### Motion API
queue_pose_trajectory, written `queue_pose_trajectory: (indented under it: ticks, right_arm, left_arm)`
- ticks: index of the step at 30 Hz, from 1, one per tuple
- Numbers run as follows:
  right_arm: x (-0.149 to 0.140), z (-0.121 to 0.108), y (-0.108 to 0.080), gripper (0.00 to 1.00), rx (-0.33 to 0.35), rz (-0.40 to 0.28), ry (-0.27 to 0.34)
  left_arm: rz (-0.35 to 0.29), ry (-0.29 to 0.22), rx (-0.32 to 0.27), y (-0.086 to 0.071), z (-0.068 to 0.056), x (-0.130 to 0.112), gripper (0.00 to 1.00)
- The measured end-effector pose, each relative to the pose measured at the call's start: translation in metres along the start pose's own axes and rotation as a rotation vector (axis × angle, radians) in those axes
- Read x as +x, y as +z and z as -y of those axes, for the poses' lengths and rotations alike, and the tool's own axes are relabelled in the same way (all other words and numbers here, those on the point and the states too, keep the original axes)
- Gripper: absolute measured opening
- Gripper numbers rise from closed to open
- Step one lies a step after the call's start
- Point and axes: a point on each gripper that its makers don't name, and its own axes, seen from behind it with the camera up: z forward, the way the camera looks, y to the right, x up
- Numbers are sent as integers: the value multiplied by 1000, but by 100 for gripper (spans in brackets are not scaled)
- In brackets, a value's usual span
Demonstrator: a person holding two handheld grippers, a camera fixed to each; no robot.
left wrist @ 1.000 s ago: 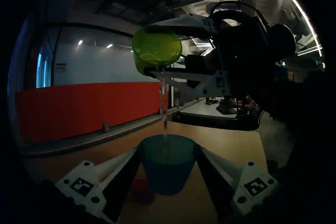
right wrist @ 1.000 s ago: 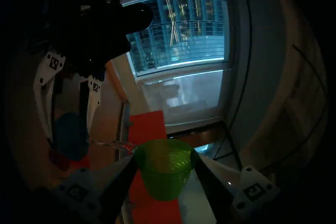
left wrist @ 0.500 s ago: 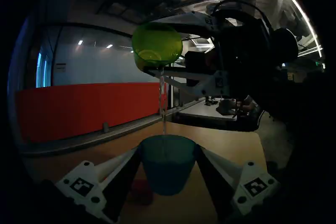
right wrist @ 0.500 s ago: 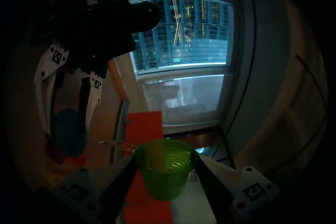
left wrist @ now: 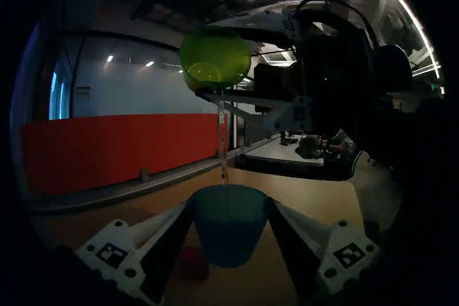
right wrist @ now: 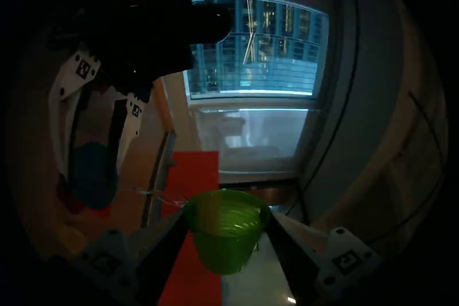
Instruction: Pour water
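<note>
Green plastic cup (left wrist: pixel 214 58), clamped in my right gripper (right wrist: pixel 226 223), hangs tipped above the blue cup (left wrist: pixel 229 231), which my left gripper (left wrist: pixel 229 209) grips from both sides over the wooden table (left wrist: pixel 312 197). A thin stream of water (left wrist: pixel 221 139) falls between them, so the pour is under way, not finished. Since a second ago I've tipped the green cup further, baring more of its base.
</note>
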Motion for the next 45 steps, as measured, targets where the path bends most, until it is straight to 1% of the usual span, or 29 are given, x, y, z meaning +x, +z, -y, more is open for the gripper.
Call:
queue_pose_trajectory:
  ticks: [9, 18, 21, 30, 34, 37, 40, 45]
  right_arm:
    - [8, 1, 1, 91, 1, -3, -64]
    - [15, 1, 3, 91, -6, -6, -115]
    - [17, 2, 3, 91, -7, -9, -126]
    - [21, 4, 2, 91, -11, -15, -130]
    - [20, 5, 1, 91, -11, -16, -120]
    - [17, 5, 1, 91, -11, -15, -102]
    - [13, 5, 0, 91, -11, -14, -63]
    - [4, 3, -2, 91, -12, -13, 34]
  left_arm:
    - [-5, -4, 1, -1, 0, 1, 89]
    - [-6, -4, 1, 0, 0, 2, 89]
    - [-9, -6, 1, 0, -1, 2, 89]
    - [-7, -3, 1, 2, -1, 3, 89]
    - [-9, -4, 0, 2, -1, 4, 89]
    - [-9, -3, 1, 3, -1, 4, 89]
    - [-9, 0, 3, 2, 0, 5, 89]
    - [-11, 1, 3, 2, 0, 7, 89]
